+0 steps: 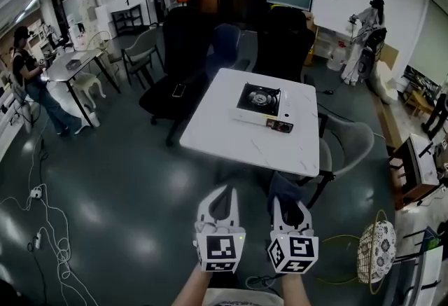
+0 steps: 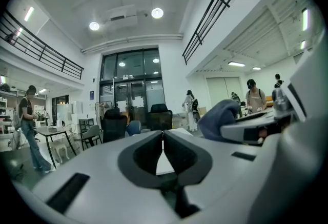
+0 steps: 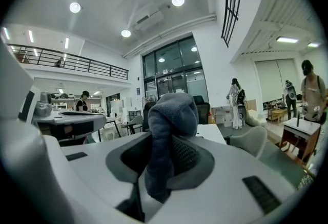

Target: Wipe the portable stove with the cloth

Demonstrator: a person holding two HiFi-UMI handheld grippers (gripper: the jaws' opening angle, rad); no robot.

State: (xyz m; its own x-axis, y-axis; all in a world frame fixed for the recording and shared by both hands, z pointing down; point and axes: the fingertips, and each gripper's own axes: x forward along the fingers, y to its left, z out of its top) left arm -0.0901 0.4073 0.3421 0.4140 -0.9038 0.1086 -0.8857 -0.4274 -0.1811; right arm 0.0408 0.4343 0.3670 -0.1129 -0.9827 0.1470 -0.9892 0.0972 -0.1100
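The portable stove (image 1: 258, 102), white with a black burner top, sits on the white table (image 1: 217, 131) at its far side, well ahead of both grippers. My right gripper (image 1: 286, 201) is shut on a grey-blue cloth (image 3: 168, 136), which bulges up past its jaw tips; the cloth (image 1: 283, 190) also shows in the head view. My left gripper (image 1: 220, 194) is beside it, shut with nothing held; its jaw tips meet (image 2: 163, 139). Both grippers hover short of the table's near edge, above the floor.
Black office chairs (image 1: 183, 52) stand behind the table and a grey chair (image 1: 348, 145) at its right. A wire basket (image 1: 376, 250) sits on the floor at the right, cables (image 1: 42, 227) at the left. People stand at the left (image 1: 31, 73) and back right (image 1: 364, 35).
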